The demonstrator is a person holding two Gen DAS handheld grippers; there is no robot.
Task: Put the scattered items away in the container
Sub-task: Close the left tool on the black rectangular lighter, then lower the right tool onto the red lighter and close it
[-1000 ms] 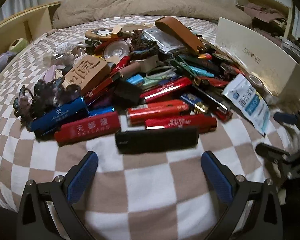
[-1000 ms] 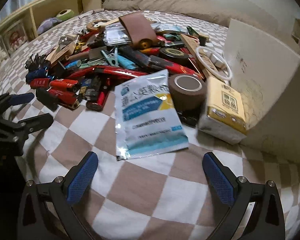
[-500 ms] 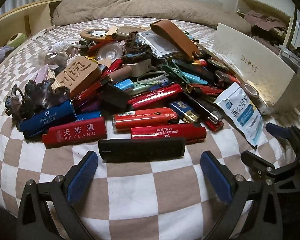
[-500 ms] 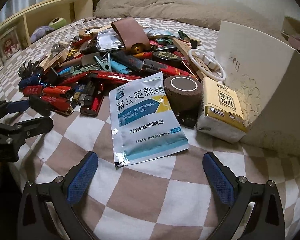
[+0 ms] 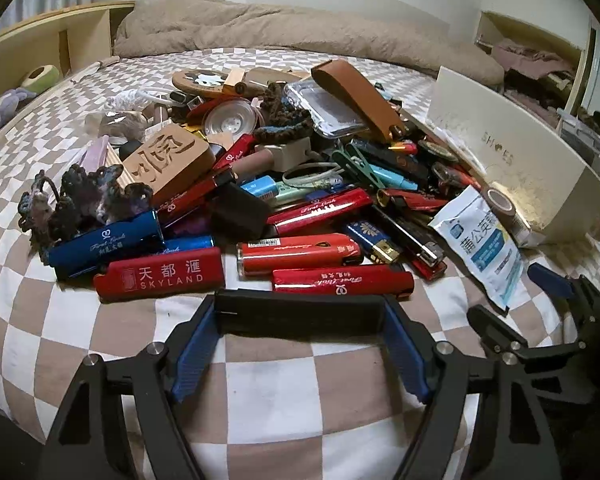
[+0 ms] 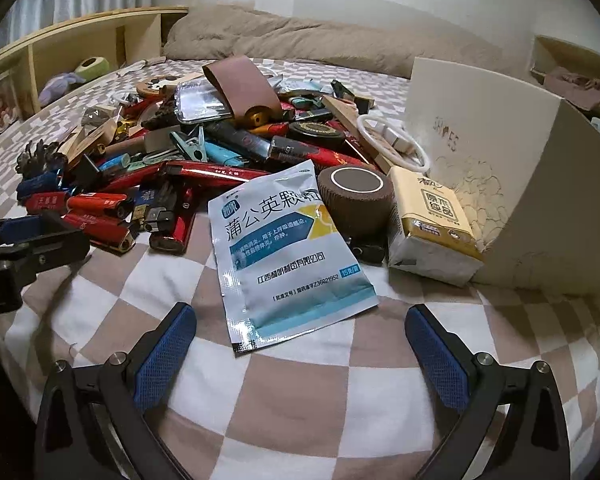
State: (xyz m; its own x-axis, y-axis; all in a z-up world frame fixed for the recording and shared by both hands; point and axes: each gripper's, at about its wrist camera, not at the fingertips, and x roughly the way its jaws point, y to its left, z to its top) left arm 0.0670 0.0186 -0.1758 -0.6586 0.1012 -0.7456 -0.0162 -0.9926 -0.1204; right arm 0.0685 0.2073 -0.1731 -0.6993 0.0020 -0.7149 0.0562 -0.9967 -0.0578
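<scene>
One black lighter (image 5: 300, 312), endwise between left gripper (image 5: 300, 354) jaws.

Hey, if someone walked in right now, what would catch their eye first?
A big pile of lighters and trinkets sprawled across the checkered bedspread. The left tongs have just been closing on a black lighter at the pile's near edge. A cream shoe box stands to the right.

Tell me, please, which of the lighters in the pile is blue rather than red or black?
The blue lighter at the pile's left edge, with white script, beside the red SKYLAND lighter. The black lighter sits between the left gripper's pads.
</scene>
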